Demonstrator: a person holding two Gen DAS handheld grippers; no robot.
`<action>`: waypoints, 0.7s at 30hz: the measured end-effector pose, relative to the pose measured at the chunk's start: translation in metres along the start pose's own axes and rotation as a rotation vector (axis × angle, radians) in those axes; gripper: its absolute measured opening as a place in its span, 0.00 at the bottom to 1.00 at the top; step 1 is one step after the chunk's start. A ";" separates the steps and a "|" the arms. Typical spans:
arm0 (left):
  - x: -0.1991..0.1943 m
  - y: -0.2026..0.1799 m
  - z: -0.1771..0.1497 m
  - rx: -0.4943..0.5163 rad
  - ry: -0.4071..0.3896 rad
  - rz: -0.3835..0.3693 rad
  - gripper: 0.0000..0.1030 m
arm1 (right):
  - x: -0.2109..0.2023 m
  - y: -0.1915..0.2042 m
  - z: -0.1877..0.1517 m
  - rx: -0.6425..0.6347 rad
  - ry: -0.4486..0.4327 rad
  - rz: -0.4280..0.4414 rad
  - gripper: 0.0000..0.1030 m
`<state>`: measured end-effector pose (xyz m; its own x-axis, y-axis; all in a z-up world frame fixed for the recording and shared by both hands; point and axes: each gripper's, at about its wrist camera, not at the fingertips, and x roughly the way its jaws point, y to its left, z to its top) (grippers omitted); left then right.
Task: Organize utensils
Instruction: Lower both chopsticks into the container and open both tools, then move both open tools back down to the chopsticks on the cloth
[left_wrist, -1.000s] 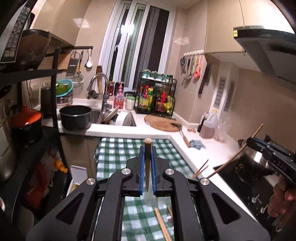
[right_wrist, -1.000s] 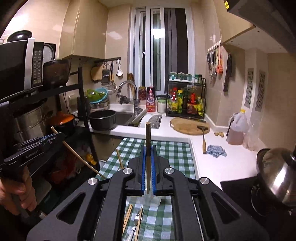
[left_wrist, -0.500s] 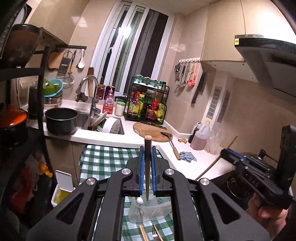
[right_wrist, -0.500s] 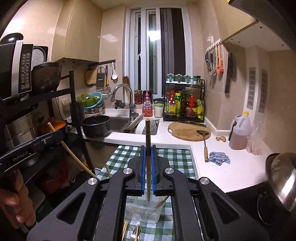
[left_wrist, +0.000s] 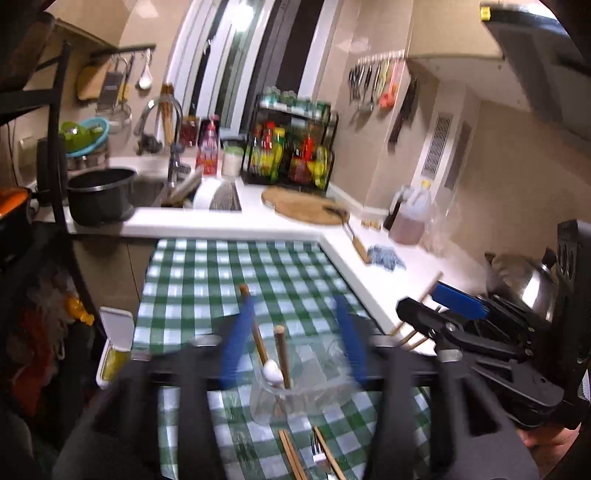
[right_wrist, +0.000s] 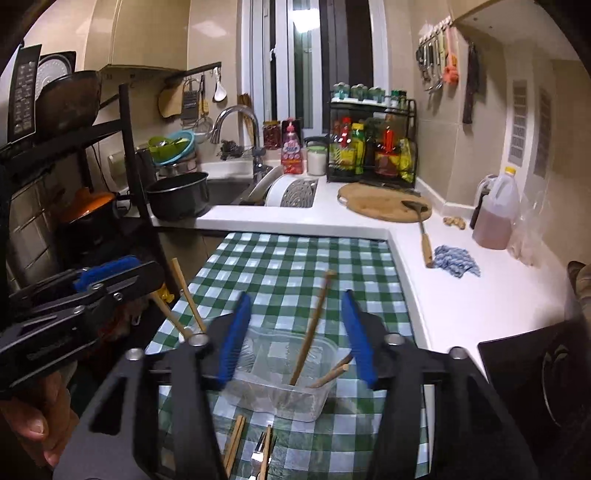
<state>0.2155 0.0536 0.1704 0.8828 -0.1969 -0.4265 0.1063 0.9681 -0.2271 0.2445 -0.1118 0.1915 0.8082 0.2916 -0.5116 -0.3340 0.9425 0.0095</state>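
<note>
With my left gripper (left_wrist: 291, 341) and right gripper (right_wrist: 295, 334) both spread wide and empty above the clear tub (right_wrist: 284, 376) on the checked cloth (right_wrist: 295, 266), I judge the chopsticks (right_wrist: 312, 328) leaning inside light, stiff, slippery, best pinched mid-shaft.

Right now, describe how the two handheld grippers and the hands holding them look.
Both are black angular frames with silver bolts and blue finger pads. The left gripper bears faint grey lettering on its side, held by a bare hand. The right gripper looks the same. No sleeves or cables show.
</note>
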 end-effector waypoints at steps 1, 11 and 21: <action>-0.005 0.000 0.002 0.005 -0.019 0.008 0.49 | -0.006 0.001 0.002 -0.010 -0.016 -0.009 0.52; -0.085 -0.002 -0.018 0.031 -0.213 0.130 0.61 | -0.111 0.018 -0.004 -0.130 -0.239 -0.061 0.69; -0.131 -0.007 -0.083 0.070 -0.192 0.227 0.61 | -0.157 0.026 -0.077 -0.107 -0.241 -0.008 0.74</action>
<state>0.0610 0.0594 0.1555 0.9572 0.0517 -0.2849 -0.0780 0.9936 -0.0817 0.0717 -0.1453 0.2054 0.8990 0.3263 -0.2920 -0.3660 0.9261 -0.0917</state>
